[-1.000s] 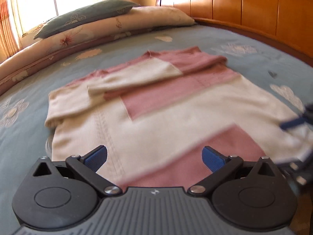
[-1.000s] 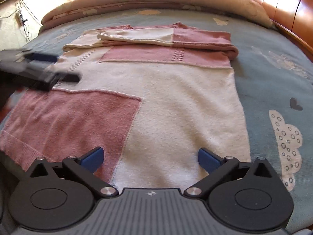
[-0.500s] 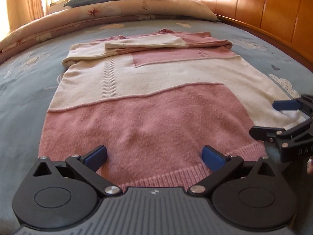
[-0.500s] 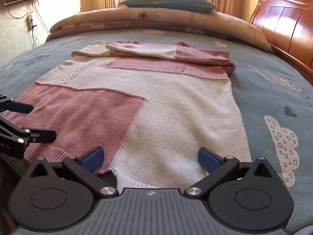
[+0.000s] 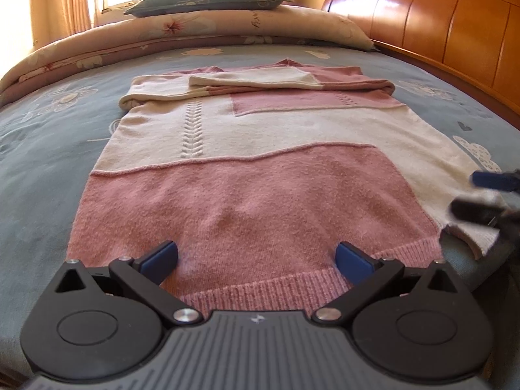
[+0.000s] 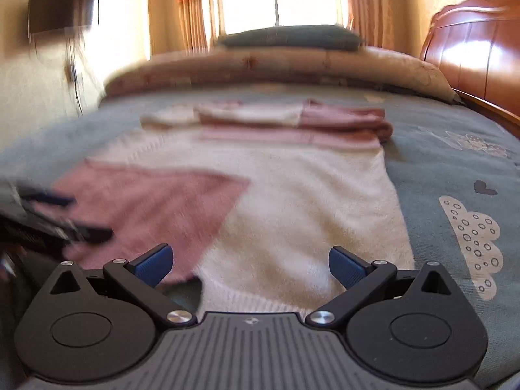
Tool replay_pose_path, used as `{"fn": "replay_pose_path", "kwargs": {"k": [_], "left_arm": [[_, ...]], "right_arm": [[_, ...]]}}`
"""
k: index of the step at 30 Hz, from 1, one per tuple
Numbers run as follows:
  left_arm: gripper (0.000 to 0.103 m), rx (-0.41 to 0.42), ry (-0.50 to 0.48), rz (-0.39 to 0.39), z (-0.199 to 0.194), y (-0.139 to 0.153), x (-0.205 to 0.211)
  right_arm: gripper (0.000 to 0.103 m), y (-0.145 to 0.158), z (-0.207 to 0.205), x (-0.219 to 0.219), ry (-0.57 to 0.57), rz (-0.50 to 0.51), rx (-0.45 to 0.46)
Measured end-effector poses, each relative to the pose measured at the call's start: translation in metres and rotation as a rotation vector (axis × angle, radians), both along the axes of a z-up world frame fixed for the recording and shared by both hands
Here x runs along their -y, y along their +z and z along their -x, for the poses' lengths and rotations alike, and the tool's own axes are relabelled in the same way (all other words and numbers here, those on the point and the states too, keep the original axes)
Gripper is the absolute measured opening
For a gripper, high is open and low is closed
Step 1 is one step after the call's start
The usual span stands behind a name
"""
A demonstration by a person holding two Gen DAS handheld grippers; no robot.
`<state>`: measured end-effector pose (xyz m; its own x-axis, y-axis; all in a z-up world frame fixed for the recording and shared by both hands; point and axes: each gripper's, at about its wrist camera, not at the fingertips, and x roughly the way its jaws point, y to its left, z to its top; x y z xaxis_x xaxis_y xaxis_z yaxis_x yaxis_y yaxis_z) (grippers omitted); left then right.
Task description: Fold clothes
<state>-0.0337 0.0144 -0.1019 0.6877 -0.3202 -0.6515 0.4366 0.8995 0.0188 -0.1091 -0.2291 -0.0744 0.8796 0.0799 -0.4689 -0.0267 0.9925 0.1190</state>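
Note:
A pink and cream knit sweater (image 5: 253, 149) lies flat on the bed, its sleeves folded across the far end. My left gripper (image 5: 256, 256) is open, low over the pink ribbed hem, with nothing between its blue pads. My right gripper (image 6: 250, 261) is also open, over the cream corner of the sweater (image 6: 292, 214) hem. In the left wrist view the right gripper (image 5: 484, 198) shows blurred at the right edge, by the cream hem corner. The right wrist view shows the left gripper (image 6: 55, 217) blurred at the left, over the pink panel.
The blue-grey bedspread (image 5: 42, 149) with flower and cloud prints surrounds the sweater. A rolled floral quilt (image 5: 182, 35) with a dark pillow (image 5: 208, 0) on top lies at the far end. A wooden headboard (image 5: 438, 22) runs along the right. Curtains and a bright window stand behind.
Both grippers have sunk lower toward the sweater's near hem and tilted more level, so more of the room shows. The right wrist view is now motion-blurred. The sweater lies unmoved.

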Motion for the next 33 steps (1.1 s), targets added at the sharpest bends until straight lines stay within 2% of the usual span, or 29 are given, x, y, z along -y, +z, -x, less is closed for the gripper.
{"fn": "replay_pose_path", "kwargs": {"k": [1,4,7,10,12,18,23,33], "left_arm": [[0.102,0.007,0.013,-0.006,0.002,0.0,0.001],[0.102,0.076,0.033,-0.054,0.013,0.003,0.009],[0.102,0.135,-0.027,-0.089,0.024,0.009,0.023],[0.102,0.105,-0.105,-0.061,0.027,0.013,0.037],[0.102,0.075,-0.118,-0.033,0.028,0.01,0.04],[0.102,-0.008,-0.113,0.05,0.026,-0.003,0.041],[0.102,-0.015,-0.117,0.042,0.024,-0.003,0.04],[0.102,0.056,-0.125,-0.017,0.026,0.01,0.034]], "right_arm": [[0.103,0.003,0.004,0.005,-0.023,-0.006,0.024],[0.103,0.004,0.01,0.017,-0.111,0.028,0.021],[0.103,-0.002,0.013,0.023,-0.148,0.052,-0.032],[0.103,-0.008,0.013,0.015,-0.125,0.102,-0.072],[0.103,-0.01,0.014,0.007,-0.121,0.147,-0.076],[0.103,-0.005,0.02,0.007,-0.12,0.111,-0.033],[0.103,0.004,0.021,0.006,-0.1,0.059,0.025],[0.103,0.004,0.015,-0.005,-0.074,0.067,0.019]]}}
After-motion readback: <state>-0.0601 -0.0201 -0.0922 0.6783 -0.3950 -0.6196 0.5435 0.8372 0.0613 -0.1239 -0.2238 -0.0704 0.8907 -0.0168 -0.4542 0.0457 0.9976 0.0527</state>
